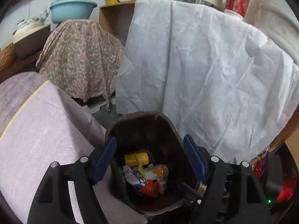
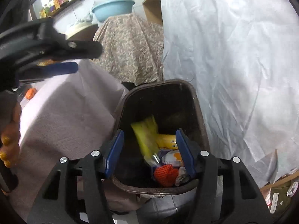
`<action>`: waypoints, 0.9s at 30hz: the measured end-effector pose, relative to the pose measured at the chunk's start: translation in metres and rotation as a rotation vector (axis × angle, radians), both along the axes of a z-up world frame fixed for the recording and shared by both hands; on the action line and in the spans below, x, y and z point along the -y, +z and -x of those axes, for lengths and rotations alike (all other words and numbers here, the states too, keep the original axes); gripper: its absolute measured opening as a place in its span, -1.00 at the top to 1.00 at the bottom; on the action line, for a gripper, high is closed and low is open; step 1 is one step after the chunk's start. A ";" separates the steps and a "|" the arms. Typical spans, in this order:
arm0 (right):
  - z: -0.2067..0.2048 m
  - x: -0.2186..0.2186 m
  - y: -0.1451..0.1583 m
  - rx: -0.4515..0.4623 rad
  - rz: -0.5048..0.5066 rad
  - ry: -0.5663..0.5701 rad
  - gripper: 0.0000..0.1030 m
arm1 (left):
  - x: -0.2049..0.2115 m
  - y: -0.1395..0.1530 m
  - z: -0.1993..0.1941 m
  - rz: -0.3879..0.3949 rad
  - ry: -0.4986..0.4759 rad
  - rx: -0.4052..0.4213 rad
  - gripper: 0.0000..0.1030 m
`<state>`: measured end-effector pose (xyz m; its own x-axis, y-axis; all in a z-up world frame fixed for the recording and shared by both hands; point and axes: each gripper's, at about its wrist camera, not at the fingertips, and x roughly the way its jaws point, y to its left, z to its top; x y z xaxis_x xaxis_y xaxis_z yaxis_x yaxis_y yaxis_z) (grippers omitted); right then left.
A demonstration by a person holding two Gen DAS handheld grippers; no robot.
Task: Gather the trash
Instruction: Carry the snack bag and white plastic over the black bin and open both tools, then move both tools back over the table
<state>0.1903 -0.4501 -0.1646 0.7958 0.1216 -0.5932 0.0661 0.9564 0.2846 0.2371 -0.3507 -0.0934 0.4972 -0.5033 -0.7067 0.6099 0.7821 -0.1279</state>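
A dark brown trash bin stands on the floor below both grippers and also shows in the right wrist view. Inside it lie a yellow can, a crumpled wrapper, an orange-white bottle and an orange net. In the right wrist view a blurred yellow wrapper hangs in mid-air inside the bin, above the orange net. My left gripper is open and empty over the bin. My right gripper is open over the bin.
A table under a lilac cloth stands left of the bin. A white sheet covers furniture to the right. A patterned cloth covers something behind. A blue basin sits at the back.
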 end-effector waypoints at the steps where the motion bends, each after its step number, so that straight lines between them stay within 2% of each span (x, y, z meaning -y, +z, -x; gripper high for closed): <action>1: 0.002 0.000 0.001 0.000 -0.003 -0.003 -0.21 | -0.001 0.004 0.003 -0.001 -0.005 0.009 -0.42; 3: 0.005 0.000 0.002 0.002 -0.005 -0.011 -0.30 | -0.010 0.016 0.012 0.008 -0.017 0.033 -0.46; 5: 0.009 -0.002 0.003 0.006 0.010 -0.017 -0.32 | -0.023 0.028 0.021 0.028 -0.019 0.065 -0.63; 7: 0.011 -0.005 0.002 -0.002 0.006 -0.015 -0.33 | -0.035 0.036 0.027 0.037 -0.021 0.086 -0.69; 11: 0.007 -0.010 0.009 0.008 -0.008 0.010 -0.34 | -0.066 0.050 0.036 0.013 0.006 0.125 -0.72; 16: 0.014 -0.031 0.027 0.053 -0.002 0.063 -0.35 | -0.118 0.063 0.041 0.024 0.066 0.155 -0.79; 22: 0.018 -0.067 0.061 0.115 0.013 0.150 -0.43 | -0.196 0.071 0.047 0.014 0.192 0.186 -0.80; 24: 0.014 -0.082 0.072 0.127 0.019 0.193 -0.45 | -0.226 0.074 0.047 -0.001 0.260 0.202 -0.80; 27: 0.007 -0.109 0.089 0.136 0.024 0.270 -0.59 | -0.272 0.076 0.049 -0.035 0.367 0.226 -0.80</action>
